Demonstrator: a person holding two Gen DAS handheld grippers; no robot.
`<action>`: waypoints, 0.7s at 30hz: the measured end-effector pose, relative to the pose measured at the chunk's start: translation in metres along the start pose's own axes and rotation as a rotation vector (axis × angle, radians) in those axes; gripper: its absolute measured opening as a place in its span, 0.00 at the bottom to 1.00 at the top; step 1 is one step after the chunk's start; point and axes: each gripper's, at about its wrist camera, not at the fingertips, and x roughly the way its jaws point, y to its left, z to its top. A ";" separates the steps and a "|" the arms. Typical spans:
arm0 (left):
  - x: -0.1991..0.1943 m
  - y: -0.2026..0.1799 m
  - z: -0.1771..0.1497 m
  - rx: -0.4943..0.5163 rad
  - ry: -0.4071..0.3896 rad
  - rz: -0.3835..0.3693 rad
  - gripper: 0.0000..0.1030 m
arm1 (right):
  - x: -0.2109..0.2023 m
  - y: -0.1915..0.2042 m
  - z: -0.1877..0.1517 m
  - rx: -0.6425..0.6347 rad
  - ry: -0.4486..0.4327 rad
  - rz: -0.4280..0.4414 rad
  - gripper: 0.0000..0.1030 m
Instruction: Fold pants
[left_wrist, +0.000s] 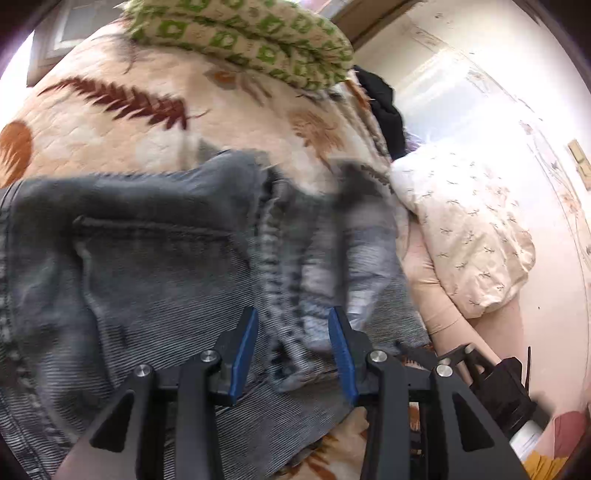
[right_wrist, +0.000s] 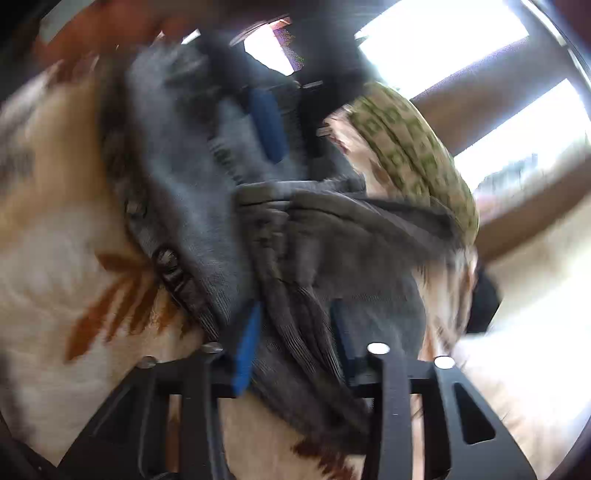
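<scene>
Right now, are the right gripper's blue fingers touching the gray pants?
Touching. The right wrist view shows the right gripper with a thick fold of the gray pants running between its blue fingers, cloth pressed against both.

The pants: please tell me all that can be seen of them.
The pants are grey washed denim with a ribbed weave, thick stitched seams and a back pocket. They lie crumpled on a cream quilt with rust leaf prints. Bunched seam cloth sits between the blue pads of the left tongs, and a thick fold between those of the right tongs. Both views are blurred.
</scene>
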 end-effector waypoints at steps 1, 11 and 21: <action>-0.002 -0.004 0.001 0.013 -0.002 -0.008 0.41 | -0.009 -0.018 -0.001 0.106 -0.022 0.050 0.51; 0.008 -0.032 0.011 0.070 0.033 -0.032 0.43 | -0.007 -0.066 -0.002 0.469 -0.066 0.252 0.56; 0.014 -0.022 0.027 0.029 0.056 0.027 0.67 | 0.024 -0.026 0.020 0.361 -0.102 0.240 0.56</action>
